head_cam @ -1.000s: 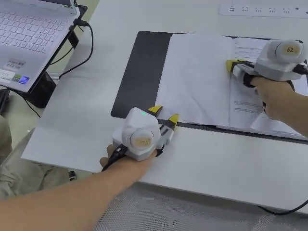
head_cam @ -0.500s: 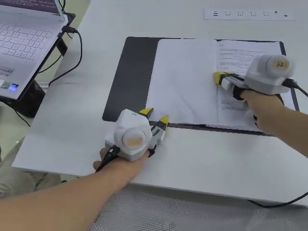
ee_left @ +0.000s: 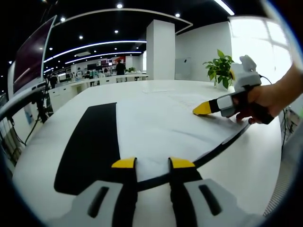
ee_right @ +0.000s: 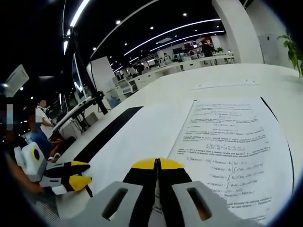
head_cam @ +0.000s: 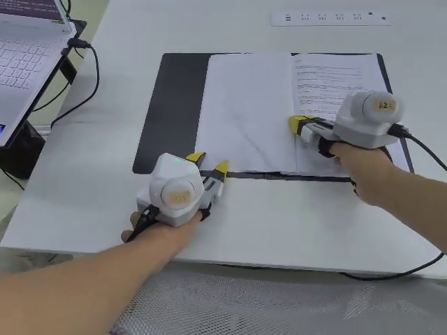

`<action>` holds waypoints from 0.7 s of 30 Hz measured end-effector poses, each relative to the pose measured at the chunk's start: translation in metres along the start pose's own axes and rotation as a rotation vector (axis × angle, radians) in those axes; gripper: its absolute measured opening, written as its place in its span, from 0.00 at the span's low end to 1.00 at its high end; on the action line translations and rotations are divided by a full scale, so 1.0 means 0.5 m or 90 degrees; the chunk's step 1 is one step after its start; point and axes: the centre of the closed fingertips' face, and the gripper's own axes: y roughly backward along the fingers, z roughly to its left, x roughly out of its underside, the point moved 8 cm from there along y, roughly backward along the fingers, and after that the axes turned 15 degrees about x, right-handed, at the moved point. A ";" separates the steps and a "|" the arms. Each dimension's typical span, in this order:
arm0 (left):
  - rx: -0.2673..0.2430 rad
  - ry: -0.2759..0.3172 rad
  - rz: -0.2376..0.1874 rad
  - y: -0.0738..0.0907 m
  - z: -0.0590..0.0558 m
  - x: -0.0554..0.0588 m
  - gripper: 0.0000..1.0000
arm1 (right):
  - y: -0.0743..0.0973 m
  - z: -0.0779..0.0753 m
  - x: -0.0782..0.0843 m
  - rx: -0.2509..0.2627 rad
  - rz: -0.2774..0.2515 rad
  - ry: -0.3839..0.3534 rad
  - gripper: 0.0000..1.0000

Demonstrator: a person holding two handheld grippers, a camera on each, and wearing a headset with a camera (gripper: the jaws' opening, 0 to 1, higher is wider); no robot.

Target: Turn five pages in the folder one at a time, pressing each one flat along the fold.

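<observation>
on the white counter [head_cam: 279, 223] a black folder [head_cam: 167, 112] lies open, a little way back from the near edge. a blank white page [head_cam: 244, 105] lies on its left half and a page with print [head_cam: 335, 77] on its right half.

the right claw [head_cam: 298, 125] has its two tips pressed together. it sits low on the paper, just right of the fold [head_cam: 290, 91], close to the near edge of the folder. i cannot tell if a sheet is pinched in it. the left claw [head_cam: 209, 162] is spread with nothing in it, just by the near left corner of the blank white page.

i think this is the pressing part of a turn. one page looks turned over and lies mostly flat, with soft bumps in it. the right claw looks set to rub along the fold. how many of the five pages are done, i cannot tell from here.

a laptop [head_cam: 28, 42] sits far left, and a power strip [head_cam: 328, 17] lies at the far side.
</observation>
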 end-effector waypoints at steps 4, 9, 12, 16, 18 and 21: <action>0.000 0.000 0.000 0.001 -0.001 -0.001 0.25 | 0.018 0.010 0.014 -0.011 0.013 0.017 0.00; 0.000 0.001 0.000 0.000 -0.001 0.000 0.25 | 0.046 0.018 0.038 -0.021 0.022 0.024 0.00; 0.000 0.002 0.001 0.000 -0.001 -0.001 0.25 | 0.066 0.021 0.053 -0.028 0.033 0.011 0.00; 0.000 0.002 0.002 0.001 -0.001 -0.001 0.25 | 0.091 0.026 0.071 -0.039 0.048 0.003 0.00; 0.000 0.003 0.003 0.000 -0.001 -0.002 0.25 | 0.102 0.028 0.078 -0.044 0.060 -0.005 0.00; -0.001 0.004 0.006 0.000 -0.002 -0.002 0.25 | 0.119 0.030 0.088 -0.051 0.079 -0.022 0.00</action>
